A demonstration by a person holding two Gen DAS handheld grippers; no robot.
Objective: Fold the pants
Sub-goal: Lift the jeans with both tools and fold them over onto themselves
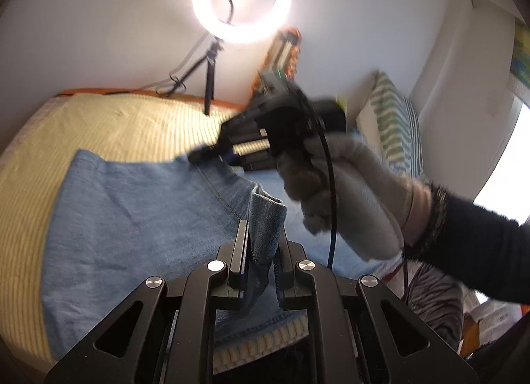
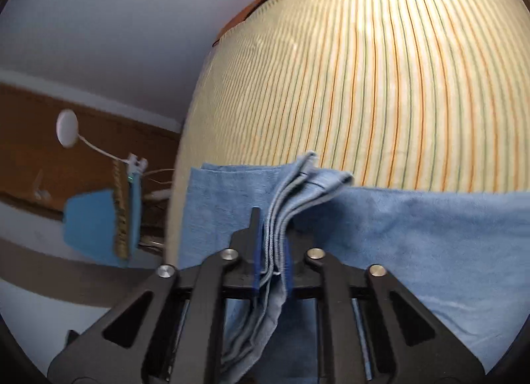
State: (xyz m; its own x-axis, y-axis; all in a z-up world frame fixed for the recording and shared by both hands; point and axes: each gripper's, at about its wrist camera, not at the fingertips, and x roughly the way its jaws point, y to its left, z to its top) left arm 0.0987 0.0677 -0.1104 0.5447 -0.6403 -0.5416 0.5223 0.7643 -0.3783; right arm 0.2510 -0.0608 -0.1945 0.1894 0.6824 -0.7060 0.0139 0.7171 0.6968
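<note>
The soft, light-blue denim pants [image 1: 132, 205] lie spread on the bed's ribbed sheet of pale yellow cloth with fine orange and green stripes [image 1: 126, 122], and each edge is pinched up off it, so the step in hand looks like carrying a fold across.

On the left, the black left gripper [image 1: 261, 251] has its jaws clamped on a thick hemmed edge of the denim, which stands up between them in a stiff little ridge. Further right in that view, a hand in a fuzzy grey glove [image 1: 347, 192] carries the other tool, blurred, its tips down at the pants' far seam.

The black right gripper [image 2: 270, 251] is closed on several stacked denim layers, their stitched edges fanning out above the blue pads [image 2: 255, 261].

Next, I judge, both hands should travel together, keeping the cloth taut and level, then lay the edges square before letting go; heavy denim sags and slides if one side lags.
</note>
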